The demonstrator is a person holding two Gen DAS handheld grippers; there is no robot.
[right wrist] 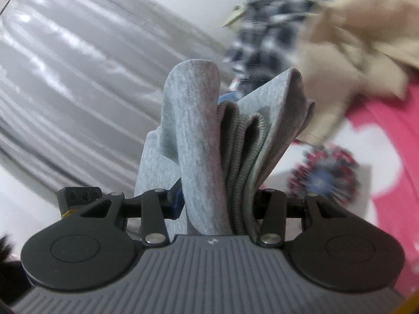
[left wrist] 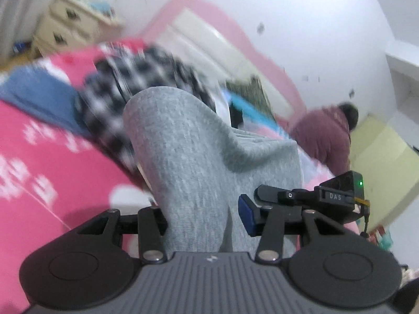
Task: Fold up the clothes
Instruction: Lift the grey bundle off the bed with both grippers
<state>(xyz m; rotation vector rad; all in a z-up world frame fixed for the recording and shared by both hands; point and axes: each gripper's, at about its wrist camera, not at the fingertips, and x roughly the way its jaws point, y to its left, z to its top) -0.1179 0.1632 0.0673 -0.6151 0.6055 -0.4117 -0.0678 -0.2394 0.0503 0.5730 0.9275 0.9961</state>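
Observation:
A grey knit garment (left wrist: pixel 188 157) runs up from between the fingers of my left gripper (left wrist: pixel 204 217), which is shut on it above a pink bedspread (left wrist: pixel 39 183). In the right wrist view the same grey garment (right wrist: pixel 199 136), bunched with its ribbed hem showing, is clamped in my right gripper (right wrist: pixel 217 204), which is shut on it. Both views are blurred by motion.
On the bed lie a black-and-white checked garment (left wrist: pixel 125 89), a blue cloth (left wrist: pixel 39 94) and a beige garment (right wrist: pixel 361 39). A cream dresser (left wrist: pixel 70 26) stands at the back left. A person in a maroon top (left wrist: pixel 324 136) is at the right. Grey curtains (right wrist: pixel 78 78) hang at left.

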